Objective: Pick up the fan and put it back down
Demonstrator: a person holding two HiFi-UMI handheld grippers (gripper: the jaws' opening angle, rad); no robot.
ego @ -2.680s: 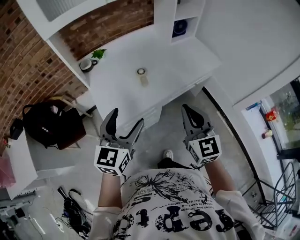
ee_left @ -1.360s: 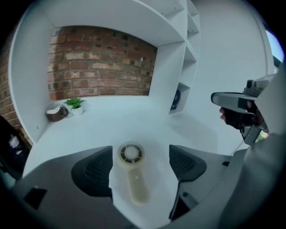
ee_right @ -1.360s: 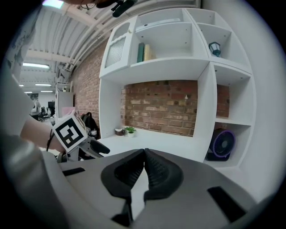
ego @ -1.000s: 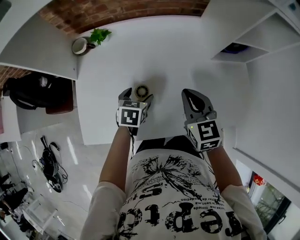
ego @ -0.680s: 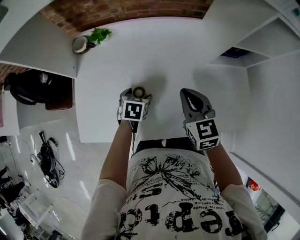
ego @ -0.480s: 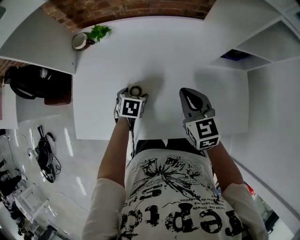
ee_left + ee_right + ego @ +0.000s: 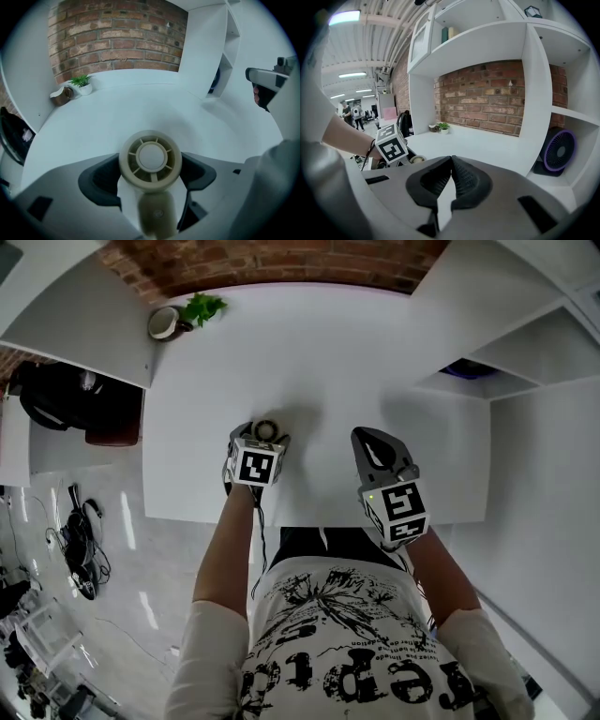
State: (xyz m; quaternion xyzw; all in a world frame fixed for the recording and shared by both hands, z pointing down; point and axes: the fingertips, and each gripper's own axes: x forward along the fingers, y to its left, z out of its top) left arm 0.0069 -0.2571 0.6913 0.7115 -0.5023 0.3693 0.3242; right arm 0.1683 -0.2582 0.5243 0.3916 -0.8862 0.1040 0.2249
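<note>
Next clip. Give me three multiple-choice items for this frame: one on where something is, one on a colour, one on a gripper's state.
1. Where is the beige fan?
A. On a shelf
B. Between the jaws of the left gripper
C. Beside the plant

2. What colour is the rim of the other fan, in the shelf cubby?
A. Purple
B. Red
C. Green

3. How does the right gripper stand?
A. Jaws together, empty
B. Jaws wide apart
C. Shut on a cup

Answers:
1 B: the left gripper view shows its round head between the two jaws.
2 A: the right gripper view shows a purple ring.
3 A: the right gripper view shows the pads meeting with nothing between them.
</note>
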